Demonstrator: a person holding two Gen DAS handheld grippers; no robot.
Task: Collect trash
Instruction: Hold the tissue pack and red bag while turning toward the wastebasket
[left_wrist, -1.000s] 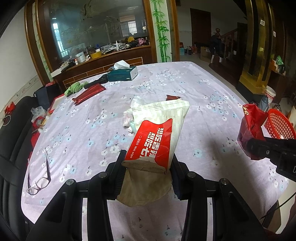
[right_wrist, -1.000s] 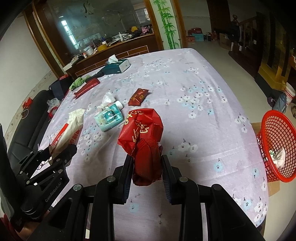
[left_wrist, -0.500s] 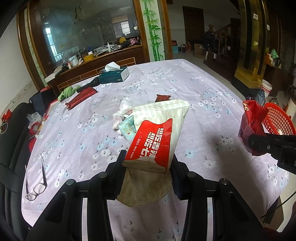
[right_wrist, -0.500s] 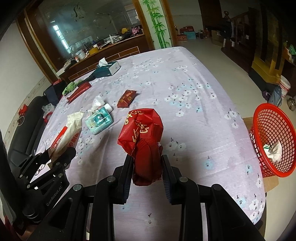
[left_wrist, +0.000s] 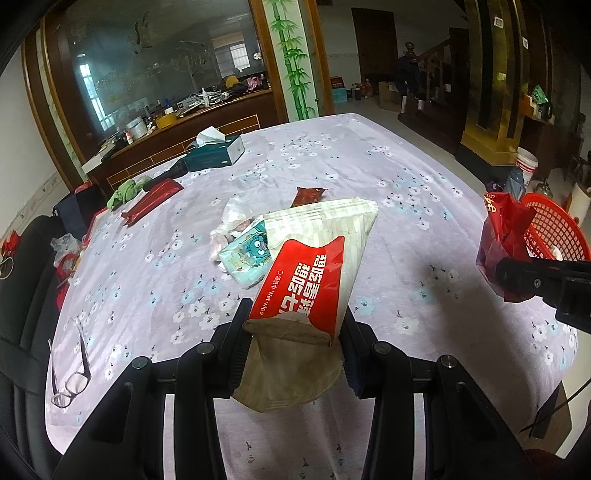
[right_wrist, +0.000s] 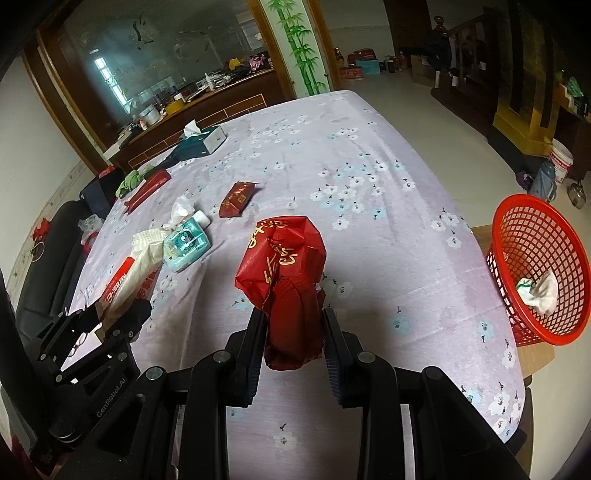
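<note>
Two grippers, both loaded: one piece of trash each, neither yet at the basket.

Left wrist view, grip: left gripper (left_wrist: 293, 332) clamped narrow on wet-wipe pack (left_wrist: 316, 266), pack standing up at centre frame above the purple floral table (left_wrist: 369, 155).
Left wrist view, right edge: right gripper (left_wrist: 508, 275) pinching red wrapper (left_wrist: 500, 240), red basket (left_wrist: 554, 236) just behind it at far right.
Left wrist view, left on table: teal tissue pack (left_wrist: 245, 258) and crumpled plastic (left_wrist: 231, 221) at centre; small dark red packet (left_wrist: 308, 195) just above; long red packet (left_wrist: 153, 201) and green cloth (left_wrist: 127, 192) at upper left.
Left wrist view, likely not trash: tissue box (left_wrist: 218, 153) at upper centre-left; glasses (left_wrist: 74, 376) at lower left.

Right wrist view, grip: fingers closed snugly on the red wrapper, bunched upright at centre frame.
Right wrist view, basket: at right edge, beside the table corner, white crumpled scrap (right_wrist: 539, 291) already inside.
Right wrist view, left gripper: at lower left, wet-wipe pack pinched.

Progress: early, by judgement; one scrap binned, two pieces in hand, several more lying on the table.
</note>
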